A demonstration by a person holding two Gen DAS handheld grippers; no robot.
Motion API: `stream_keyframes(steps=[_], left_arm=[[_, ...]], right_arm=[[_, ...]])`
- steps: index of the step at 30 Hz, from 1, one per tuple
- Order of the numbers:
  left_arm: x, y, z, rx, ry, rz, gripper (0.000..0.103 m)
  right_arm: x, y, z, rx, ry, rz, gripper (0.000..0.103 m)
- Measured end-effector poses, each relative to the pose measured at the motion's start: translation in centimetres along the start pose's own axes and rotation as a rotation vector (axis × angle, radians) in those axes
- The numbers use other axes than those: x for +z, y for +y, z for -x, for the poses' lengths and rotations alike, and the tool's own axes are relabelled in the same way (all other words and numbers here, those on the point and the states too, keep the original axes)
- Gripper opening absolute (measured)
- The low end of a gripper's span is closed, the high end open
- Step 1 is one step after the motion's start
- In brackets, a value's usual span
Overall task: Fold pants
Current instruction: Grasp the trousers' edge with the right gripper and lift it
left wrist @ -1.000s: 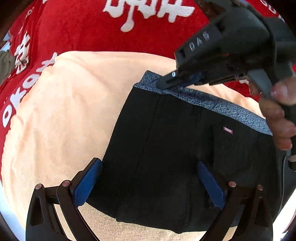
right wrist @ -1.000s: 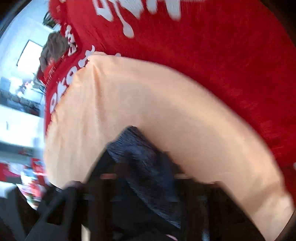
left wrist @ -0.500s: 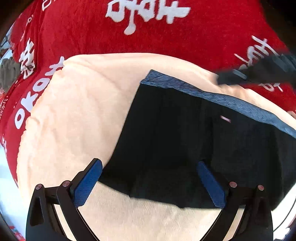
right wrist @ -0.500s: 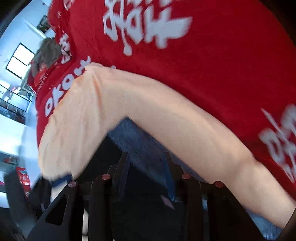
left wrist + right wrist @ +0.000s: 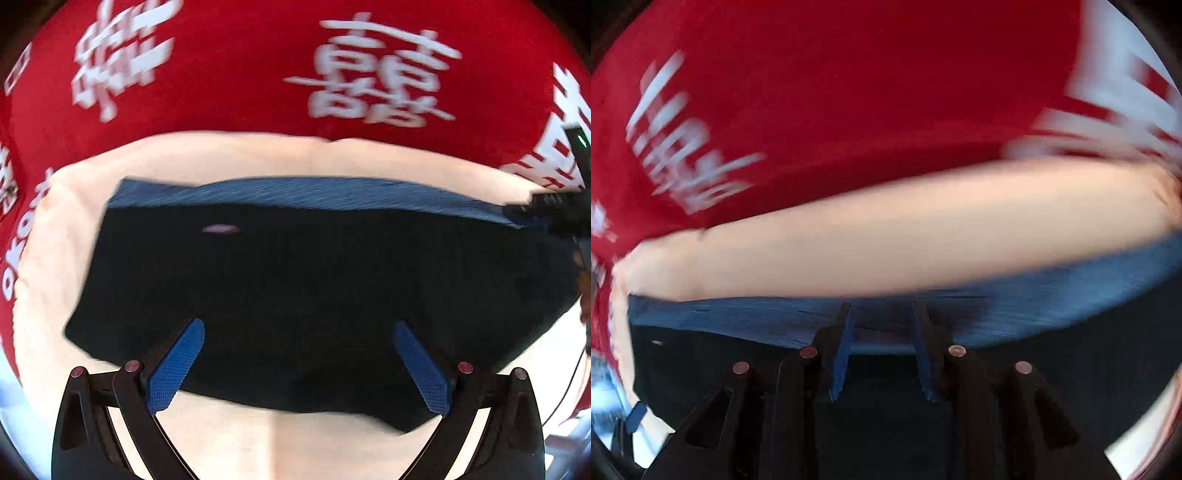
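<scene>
The left gripper [image 5: 295, 354] hangs spread wide over the black pants [image 5: 303, 280], gripping nothing. At three o'clock the right gripper [image 5: 882, 332] pinches their blue-grey waistband [image 5: 738, 317]. The pants lie on a peach towel [image 5: 221, 155], red blanket [image 5: 236, 74] at twelve.

— Where is our left gripper [image 5: 297, 363]?
— Low over the near side of the cloth-covered table, its two blue pads spread wide apart.
— And our right gripper [image 5: 882, 347]?
— At the far right. Its pads are close together, but we can't tell if they pinch anything. Both views are blurry.
</scene>
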State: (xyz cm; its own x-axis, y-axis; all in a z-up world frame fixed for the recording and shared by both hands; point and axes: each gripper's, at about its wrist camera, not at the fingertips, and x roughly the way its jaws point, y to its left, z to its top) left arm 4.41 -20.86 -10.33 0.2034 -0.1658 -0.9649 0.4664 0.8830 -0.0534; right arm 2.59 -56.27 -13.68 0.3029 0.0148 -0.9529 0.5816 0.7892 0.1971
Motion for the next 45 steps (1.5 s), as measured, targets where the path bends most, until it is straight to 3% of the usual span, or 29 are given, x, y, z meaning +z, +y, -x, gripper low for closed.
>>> stream_keyframes(steps=[3,6,8,10,12,18,20,27,34,41,45], left_arm=[[1.3,-4.1,-0.3,-0.037,-0.004,-0.015,0.103],[2.2,-7.8,-2.1,-0.054,0.019,-0.056,0.103],[1.4,-10.4,-4.3,-0.015,0.078,-0.104,0.103],[0.3,-11.9,-5.6,0.004,0.138,-0.123,0.103],[-0.3,-12.1,-5.1,0.017,0.092,-0.117,0.103],[0.0,-12.1,-5.2,0.033,0.130,-0.112,0.103],[0.3,-12.3,-5.4,0.039,0.137,-0.121,0.103],[1.5,-12.9,-6.1,0.061,0.189,-0.112,0.103],[2.1,-14.0,-6.2,0.111,0.212,-0.114,0.103],[2.0,-15.4,-5.8,0.164,0.202,-0.123,0.103],[1.6,-15.7,-5.3,0.194,0.202,-0.124,0.103]], right_arm=[[-2.0,-4.5,2.9,-0.041,-0.023,-0.018,0.053],[-5.1,-9.0,3.6,-0.080,-0.003,-0.040,0.054],[-7.3,-11.3,3.8,-0.003,-0.038,-0.087,0.054],[-8.2,-11.6,4.3,0.033,-0.056,-0.075,0.054],[-8.7,-11.2,4.4,0.050,-0.064,-0.033,0.058],[-9.0,-10.5,4.2,0.106,-0.080,0.008,0.081],[-8.9,-10.5,4.1,0.117,-0.072,-0.008,0.082],[-9.0,-13.9,4.0,0.293,-0.066,-0.105,0.082],[-8.8,-15.6,4.0,0.403,-0.036,-0.164,0.082],[-8.9,-15.4,3.8,0.417,-0.029,-0.115,0.083],[-9.0,-16.1,3.7,0.452,-0.036,-0.148,0.083]])
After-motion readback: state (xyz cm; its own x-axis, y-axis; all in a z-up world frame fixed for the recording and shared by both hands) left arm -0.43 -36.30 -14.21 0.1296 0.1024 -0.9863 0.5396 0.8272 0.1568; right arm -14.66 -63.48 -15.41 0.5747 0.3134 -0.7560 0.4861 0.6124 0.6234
